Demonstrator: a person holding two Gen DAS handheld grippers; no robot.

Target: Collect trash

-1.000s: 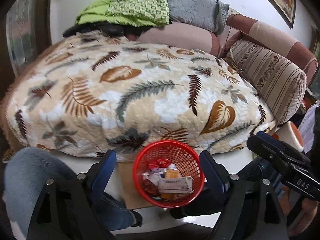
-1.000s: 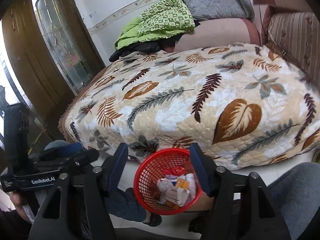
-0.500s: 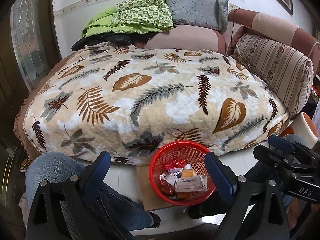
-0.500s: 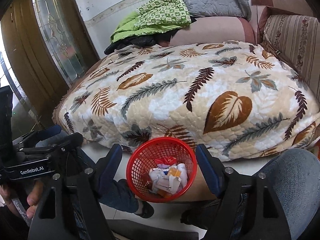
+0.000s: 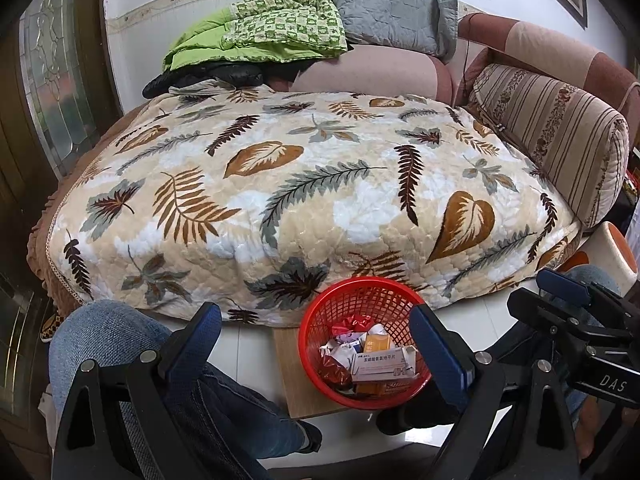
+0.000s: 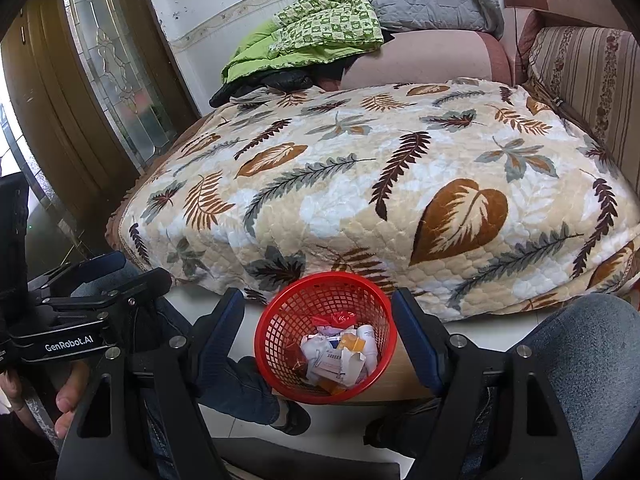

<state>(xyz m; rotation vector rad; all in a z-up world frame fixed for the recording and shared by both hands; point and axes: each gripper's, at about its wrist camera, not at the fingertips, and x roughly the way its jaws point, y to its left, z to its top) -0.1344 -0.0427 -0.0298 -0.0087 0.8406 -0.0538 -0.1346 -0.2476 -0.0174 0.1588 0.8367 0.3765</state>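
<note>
A red mesh basket (image 5: 316, 326) stands on a wooden board on the floor in front of the bed; it also shows in the right wrist view (image 6: 280, 320). It holds trash: a white medicine box (image 5: 384, 365), an orange box (image 5: 378, 342), crumpled wrappers (image 6: 320, 350) and a red wrapper (image 6: 334, 318). My left gripper (image 5: 316, 344) is open and empty, held above the basket. My right gripper (image 6: 320, 336) is open and empty, also above the basket. Each gripper shows at the side of the other's view.
A bed with a leaf-print quilt (image 5: 300, 188) fills the middle. Green and grey blankets (image 5: 280, 24) lie on the sofa behind; a striped cushion (image 5: 560, 148) is at right. The person's knees in jeans (image 5: 104, 340) (image 6: 592, 360) flank the basket. A wooden glass door (image 6: 80, 92) is at left.
Both grippers have pulled back and up from the basket, so more of the bed and room shows. The basket and its trash have stayed in place.
</note>
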